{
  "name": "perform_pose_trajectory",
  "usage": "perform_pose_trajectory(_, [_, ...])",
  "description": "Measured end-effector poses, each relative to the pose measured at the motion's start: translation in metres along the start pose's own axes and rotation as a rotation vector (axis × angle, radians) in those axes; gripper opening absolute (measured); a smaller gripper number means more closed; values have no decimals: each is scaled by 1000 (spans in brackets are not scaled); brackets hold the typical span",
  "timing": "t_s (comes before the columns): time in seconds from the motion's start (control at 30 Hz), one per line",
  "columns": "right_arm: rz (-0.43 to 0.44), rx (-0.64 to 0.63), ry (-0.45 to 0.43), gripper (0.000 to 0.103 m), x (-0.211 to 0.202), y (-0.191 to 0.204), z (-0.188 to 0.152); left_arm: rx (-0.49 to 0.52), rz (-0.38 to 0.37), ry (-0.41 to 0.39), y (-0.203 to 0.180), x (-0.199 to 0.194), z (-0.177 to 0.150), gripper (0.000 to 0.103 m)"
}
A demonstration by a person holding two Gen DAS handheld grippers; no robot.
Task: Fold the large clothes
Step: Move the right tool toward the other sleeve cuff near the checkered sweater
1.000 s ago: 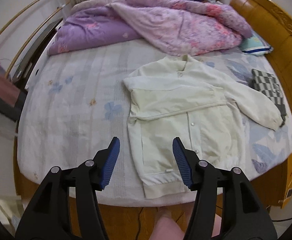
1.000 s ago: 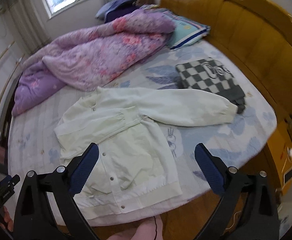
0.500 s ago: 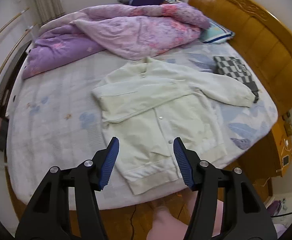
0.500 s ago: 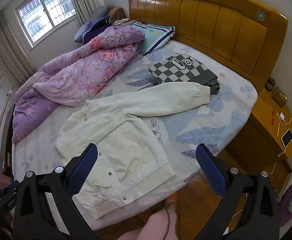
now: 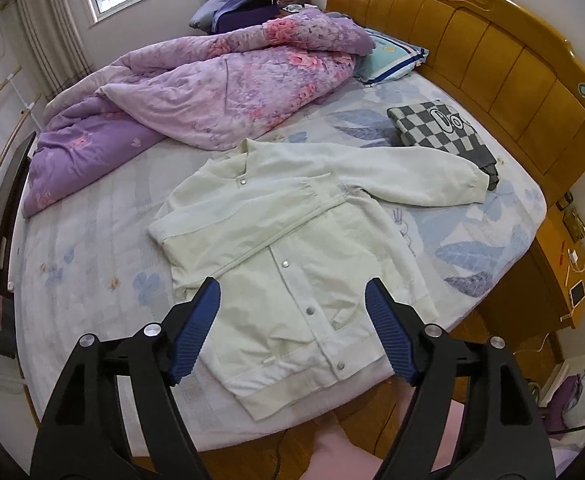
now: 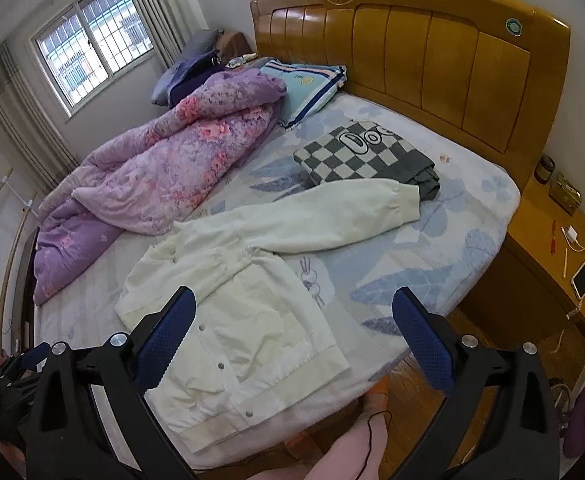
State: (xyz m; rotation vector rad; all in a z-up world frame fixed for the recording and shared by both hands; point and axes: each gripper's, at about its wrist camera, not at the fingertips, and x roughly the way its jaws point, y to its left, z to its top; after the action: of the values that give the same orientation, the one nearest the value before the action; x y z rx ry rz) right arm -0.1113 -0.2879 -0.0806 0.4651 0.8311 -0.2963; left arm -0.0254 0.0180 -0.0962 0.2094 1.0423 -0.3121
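Left wrist view: cream snap-front jacket [image 5: 292,264] spread flat on the bed [image 5: 92,272], hem toward the near edge, collar toward the purple floral quilt [image 5: 212,96]. One sleeve folded diagonally across the chest of the jacket; the other sleeve [image 5: 420,176] stretched out sideways from the jacket, cuff touching the folded checkered garment [image 5: 440,128]. Striped pillow [image 5: 392,56] beyond the jacket, between quilt and wooden headboard [image 5: 492,40]. Nightstand [image 5: 564,276] past the bed edge on the outstretched-sleeve side of the jacket. Left gripper [image 5: 292,332] raised above the jacket's hem, blue-padded jaws spread wide, nothing between them, clear of the fabric. Right wrist view: same jacket [image 6: 236,320] lying at the near edge of the bed [image 6: 472,208], hem band nearest the camera, snaps running up the front. Outstretched sleeve [image 6: 332,220] reaching away from the jacket body, cuff resting against the checkered garment [image 6: 356,156]. Quilt [image 6: 164,176] heaped beyond the jacket's collar; pillow [image 6: 308,84] and headboard [image 6: 432,52] farther back; window [image 6: 92,48] behind the quilt. Nightstand [image 6: 552,248] with small items beside the bed, on the cuff side of the jacket. Right gripper [image 6: 292,340] poised over the jacket's hem corner and the adjoining sheet, jaws wide apart and empty, not touching the cloth.
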Motion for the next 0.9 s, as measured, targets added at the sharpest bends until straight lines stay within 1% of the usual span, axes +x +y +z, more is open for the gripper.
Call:
perform_pose_trajectory(0.07, [15,13,-5,95,8,-12,10,3,-2,5,-11,7,12,78])
perform_pose_trajectory(0.17, [47,26,-18,95,24,-34,29,-5,11,13,-29,22,30,86])
perform_pose_trajectory(0.2, [71,21,-18,95,34,-44,37,-8,16,17,-33,26,34,87])
perform_pose_trajectory(0.23, [90,17,-14,95,41,-50,43,-18,36,22,-42,34,43,87])
perform_pose_trajectory(0.3, [118,23,18,95,61,-67,61,-40,44,51,-53,47,56,89])
perform_pose_trajectory(0.4, [146,45,21,95,84,-89,84,-90,-21,75,-66,60,72,89])
perform_pose_trajectory(0.43, [163,53,17,95,91,-97,91,-116,-32,89,-71,68,79,89])
perform_pose_trajectory(0.47, [171,61,18,95,98,-103,97,-131,-27,97,-75,73,84,89])
perform_pose_trajectory(0.6, [170,65,50,95,128,-128,118,-162,26,121,-95,93,104,89])
perform_pose_trajectory(0.67, [174,64,67,95,146,-142,126,-152,27,139,-107,104,114,89])
perform_pose_trajectory(0.73, [166,58,83,95,163,-154,130,-140,16,181,-119,120,120,89])
perform_pose_trajectory(0.8, [158,71,111,95,185,-171,132,-153,40,245,-127,140,125,90])
perform_pose_trajectory(0.83, [154,88,128,95,196,-180,133,-162,50,257,-130,146,126,90])
perform_pose_trajectory(0.9, [153,139,166,95,219,-201,131,-188,41,277,-140,163,131,90])
